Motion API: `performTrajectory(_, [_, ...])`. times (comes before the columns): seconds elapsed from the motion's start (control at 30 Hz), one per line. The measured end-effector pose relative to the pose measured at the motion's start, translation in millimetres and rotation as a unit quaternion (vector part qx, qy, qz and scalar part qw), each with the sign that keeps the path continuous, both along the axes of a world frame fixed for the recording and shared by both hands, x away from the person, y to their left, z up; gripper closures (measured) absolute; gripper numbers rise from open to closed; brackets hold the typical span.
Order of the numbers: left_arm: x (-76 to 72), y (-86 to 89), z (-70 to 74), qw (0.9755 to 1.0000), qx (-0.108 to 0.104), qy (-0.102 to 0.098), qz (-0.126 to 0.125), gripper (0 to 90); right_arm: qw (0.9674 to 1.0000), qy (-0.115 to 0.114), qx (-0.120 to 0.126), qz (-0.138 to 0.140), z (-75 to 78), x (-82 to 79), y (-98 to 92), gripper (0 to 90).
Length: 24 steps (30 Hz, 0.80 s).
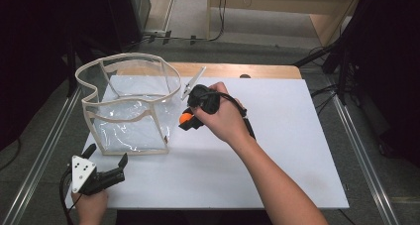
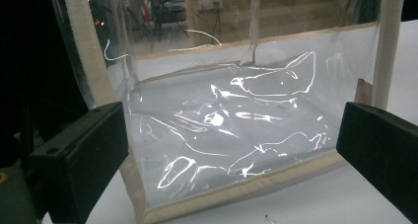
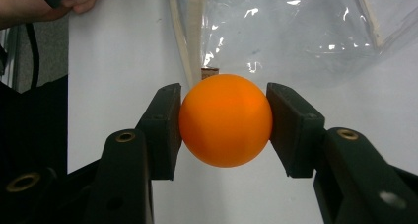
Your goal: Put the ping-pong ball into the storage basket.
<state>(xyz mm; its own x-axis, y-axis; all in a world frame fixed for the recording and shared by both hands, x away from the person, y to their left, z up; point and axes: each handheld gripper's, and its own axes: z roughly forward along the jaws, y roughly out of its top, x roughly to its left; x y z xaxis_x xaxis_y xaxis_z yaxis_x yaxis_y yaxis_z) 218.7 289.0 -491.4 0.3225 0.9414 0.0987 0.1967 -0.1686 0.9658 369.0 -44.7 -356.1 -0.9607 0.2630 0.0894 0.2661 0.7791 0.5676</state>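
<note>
An orange ball (image 3: 226, 119) sits squeezed between the two black jaws of my right gripper (image 3: 225, 128), just above the white tabletop. From above, the ball (image 1: 185, 118) and right gripper (image 1: 187, 120) hover beside the right front corner of a clear plastic bag with beige trim (image 1: 130, 106). The bag stands upright with its mouth open at the top. My left gripper (image 1: 106, 156) rests near the table's front left, jaws spread wide and pointing at the bag's front wall (image 2: 231, 130). Nothing lies between the jaws of the left gripper (image 2: 234, 120).
A pale clip (image 1: 193, 81) lies at the bag's back right rim. The white table sheet (image 1: 297, 150) stretches bare to the right. A wooden strip (image 1: 257, 70) runs along the far edge, with metal rails (image 1: 364, 155) on both sides.
</note>
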Motion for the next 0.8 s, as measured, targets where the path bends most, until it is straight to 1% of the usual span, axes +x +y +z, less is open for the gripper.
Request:
performTrajectory(0.03, [0.0, -0.2, -0.1, 1.0, 0.0, 0.0, 0.0, 0.0, 1.0, -0.001, 0.003, 0.0, 2.4, 0.4, -0.4, 48.0])
performTrajectory(0.27, [0.0, -0.2, -0.1, 1.0, 0.001, 0.0, 0.0, 0.0, 1.0, -0.004, 0.005, 0.003, 10.0, 2.1, -1.1, 48.0])
performTrajectory(0.33, [-0.1, -0.3, -0.1, 1.0, 0.001, 0.0, 0.001, 0.0, 1.0, -0.003, 0.0, 0.004, 12.2, 2.5, -1.0, 48.0])
performTrajectory(0.4, [0.0, -0.2, 0.0, 1.0, 0.001, 0.0, 0.001, 0.0, 1.0, -0.003, 0.003, 0.005, 13.3, 3.0, -0.8, 48.0])
performTrajectory(0.47, [0.0, -0.2, -0.1, 1.0, 0.0, 0.0, 0.0, 0.0, 0.9999, -0.007, 0.005, 0.008, 14.8, 4.2, -0.6, 48.0])
performTrajectory(0.53, [0.1, -0.4, -0.1, 1.0, 0.0, 0.0, 0.001, 0.0, 1.0, -0.005, 0.003, 0.003, 17.4, 4.1, -0.4, 48.0])
performTrajectory(0.73, [0.1, -0.2, 0.0, 1.0, -0.001, 0.0, 0.0, 0.0, 0.9999, -0.01, 0.011, 0.007, 25.5, 6.6, 0.8, 48.0])
performTrajectory(0.8, [0.1, -0.4, -0.1, 1.0, -0.001, -0.001, 0.0, 0.0, 0.9999, -0.007, 0.009, 0.006, 28.0, 6.9, 1.3, 48.1])
